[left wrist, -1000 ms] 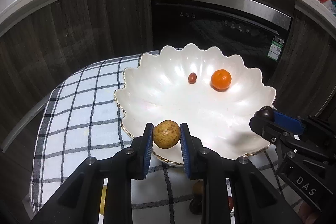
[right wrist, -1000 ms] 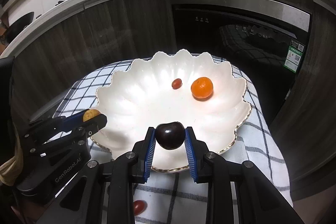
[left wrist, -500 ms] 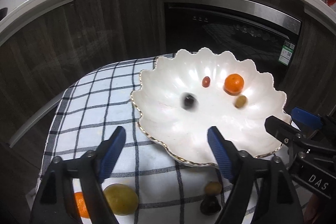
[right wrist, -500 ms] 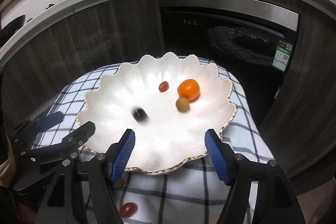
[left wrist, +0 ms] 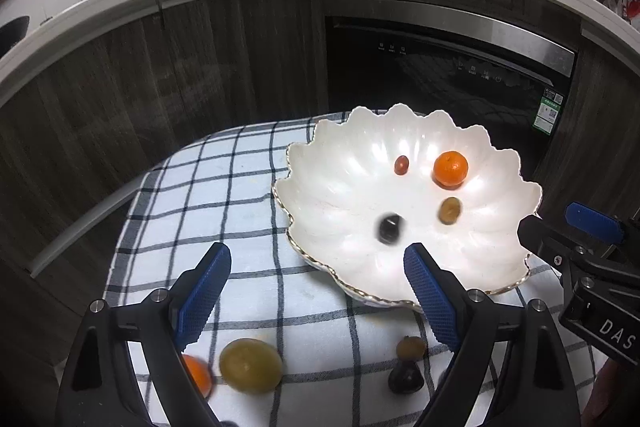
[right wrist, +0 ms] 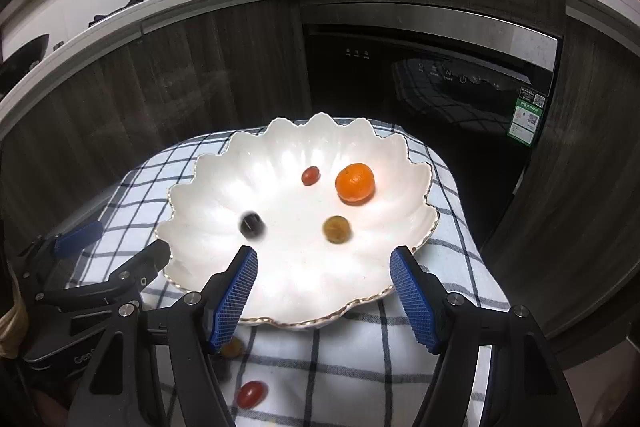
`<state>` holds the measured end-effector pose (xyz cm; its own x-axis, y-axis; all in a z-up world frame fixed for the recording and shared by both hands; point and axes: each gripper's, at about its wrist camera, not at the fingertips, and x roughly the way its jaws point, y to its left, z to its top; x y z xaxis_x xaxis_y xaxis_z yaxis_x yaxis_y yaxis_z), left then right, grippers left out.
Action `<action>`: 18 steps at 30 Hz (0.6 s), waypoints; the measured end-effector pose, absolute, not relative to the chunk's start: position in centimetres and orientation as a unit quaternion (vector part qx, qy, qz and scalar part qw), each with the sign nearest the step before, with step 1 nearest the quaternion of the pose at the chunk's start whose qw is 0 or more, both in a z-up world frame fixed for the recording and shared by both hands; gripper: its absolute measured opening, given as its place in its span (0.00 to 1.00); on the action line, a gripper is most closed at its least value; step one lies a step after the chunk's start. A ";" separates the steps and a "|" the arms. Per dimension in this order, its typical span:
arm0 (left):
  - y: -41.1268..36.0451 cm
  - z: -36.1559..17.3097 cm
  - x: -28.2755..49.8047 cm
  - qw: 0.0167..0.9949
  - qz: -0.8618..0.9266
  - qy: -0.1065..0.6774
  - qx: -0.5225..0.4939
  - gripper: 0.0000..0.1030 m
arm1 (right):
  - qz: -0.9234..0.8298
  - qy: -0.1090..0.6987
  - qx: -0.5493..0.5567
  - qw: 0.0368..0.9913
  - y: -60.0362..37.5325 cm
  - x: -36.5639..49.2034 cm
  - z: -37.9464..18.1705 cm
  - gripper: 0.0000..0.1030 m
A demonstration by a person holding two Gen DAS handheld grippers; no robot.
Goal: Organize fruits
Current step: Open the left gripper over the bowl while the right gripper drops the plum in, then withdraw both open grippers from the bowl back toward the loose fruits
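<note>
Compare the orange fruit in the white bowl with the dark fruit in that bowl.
The orange fruit is bright orange; the dark fruit is nearly black. The orange fruit is the larger of the two. The orange fruit appears sharp, at the bowl's far right; the dark fruit is blurred, nearer the front left. Both are roundish, lie inside the white bowl, and neither is touched by a claw.

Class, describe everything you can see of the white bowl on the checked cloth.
The bowl is wide and shallow, glossy white like glazed ceramic, with fluted walls and a scalloped rim edged in gold. It sits upright on the checked cloth. Inside lie four fruits, apart from one another: an orange, a small red fruit, a yellow-brown fruit and a dark fruit that is blurred. Neither pair of tongs touches it.
</note>
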<state>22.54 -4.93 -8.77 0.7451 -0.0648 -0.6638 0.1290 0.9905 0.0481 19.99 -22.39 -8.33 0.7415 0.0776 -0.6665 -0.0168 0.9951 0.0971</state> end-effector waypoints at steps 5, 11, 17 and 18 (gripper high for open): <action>-4.6 -8.1 21.8 0.934 -0.052 0.350 0.043 0.86 | 0.025 0.355 0.046 0.933 -22.4 19.3 -7.8 0.68; -4.5 -7.2 20.9 0.938 -0.054 0.341 0.041 0.86 | 0.023 0.346 0.041 0.937 -22.2 18.3 -6.7 0.68; -4.2 -6.4 19.8 0.941 -0.054 0.332 0.040 0.86 | 0.019 0.338 0.039 0.940 -22.3 17.2 -5.7 0.68; -4.1 -6.4 19.6 0.941 -0.054 0.331 0.039 0.86 | 0.019 0.336 0.038 0.941 -22.2 17.0 -5.6 0.68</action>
<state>19.56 -4.14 -6.35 0.7750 -0.0767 -0.6273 0.1279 0.9911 0.0369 16.98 -22.21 -5.57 0.7729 0.0616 -0.6316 -0.0099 0.9963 0.0852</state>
